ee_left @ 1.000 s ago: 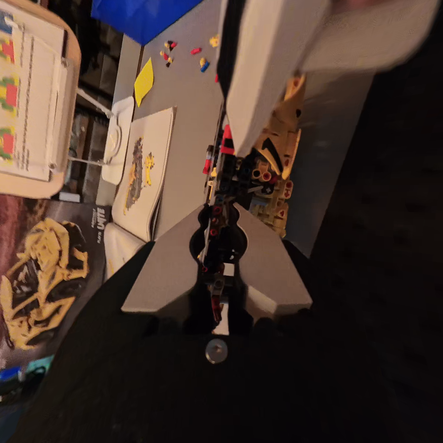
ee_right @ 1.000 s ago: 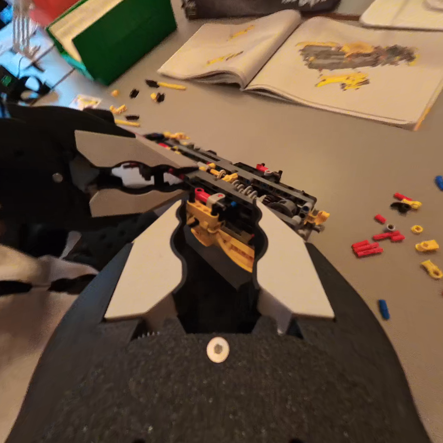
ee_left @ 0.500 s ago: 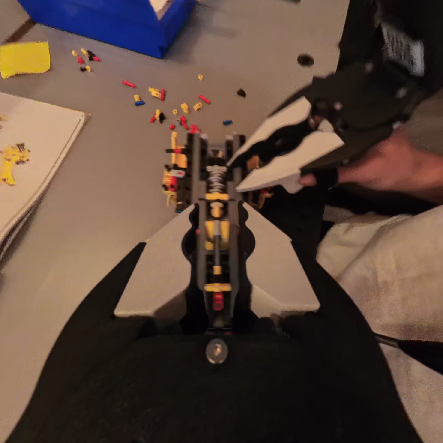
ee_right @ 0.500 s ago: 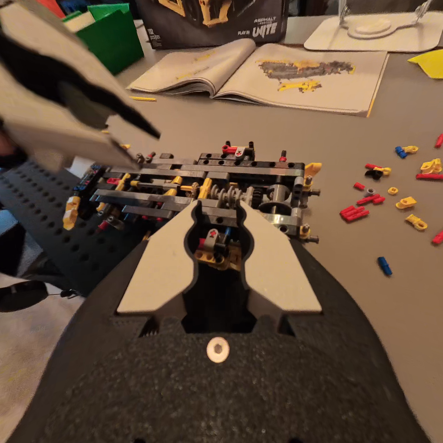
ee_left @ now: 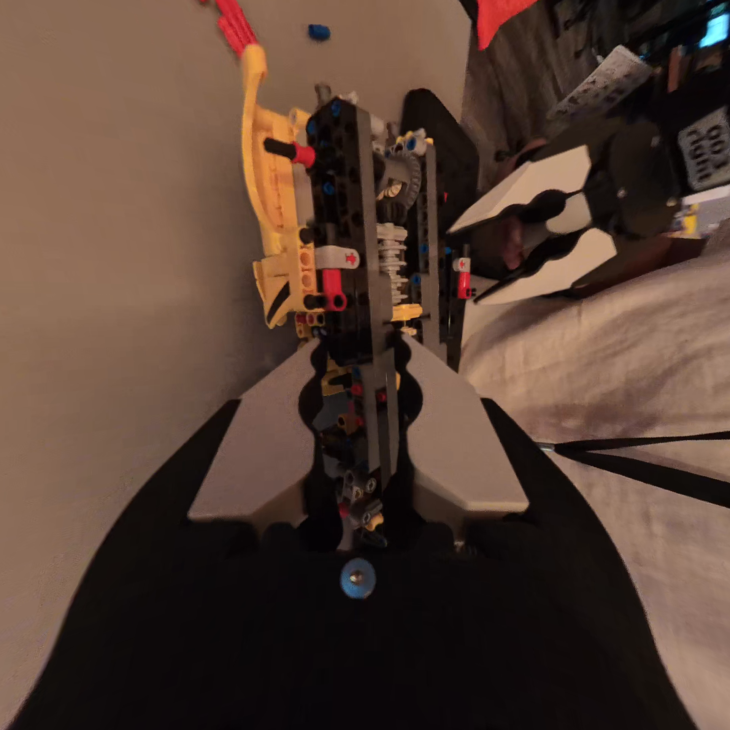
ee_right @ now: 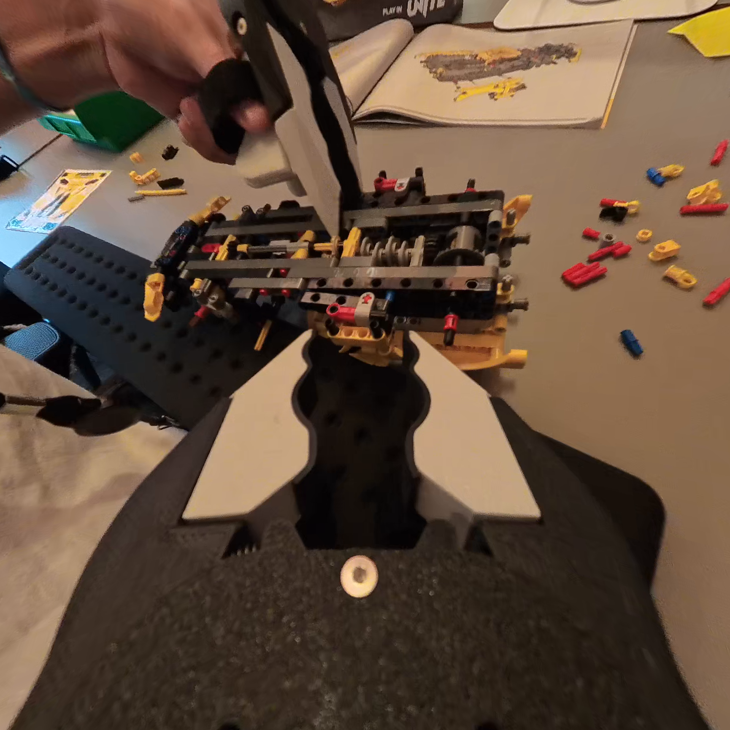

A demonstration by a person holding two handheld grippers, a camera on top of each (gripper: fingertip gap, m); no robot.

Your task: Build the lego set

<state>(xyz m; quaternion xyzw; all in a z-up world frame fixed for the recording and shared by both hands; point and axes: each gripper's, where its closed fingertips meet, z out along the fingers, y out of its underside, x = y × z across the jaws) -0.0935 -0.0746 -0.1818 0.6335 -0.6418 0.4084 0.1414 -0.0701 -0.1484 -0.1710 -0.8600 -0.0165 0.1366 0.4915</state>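
Fingers (ee_left: 272,414) of the left gripper (ee_left: 357,347) clamp the lego chassis (ee_left: 355,221).

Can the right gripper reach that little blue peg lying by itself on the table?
Probably yes. The right gripper is open and holds nothing, and the blue peg lies alone on bare table just to its right, clear of the lego model.

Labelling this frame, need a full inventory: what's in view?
Grey, black and yellow Lego chassis: 1, table centre
Open white instruction booklet: 1, behind chassis
Green box: 1, far left
Small loose Lego pieces: many, red, yellow, blue, right of chassis
Yellow paper sheet: 1, far right
Yellow-printed sheet: 1, left edge
Black perforated panel: 1, left of chassis
Grey table: 1, underneath
Left gripper: 1, grey, shut on chassis
Right gripper: 1, grey, open, beside chassis
Hand: 1, holding left gripper
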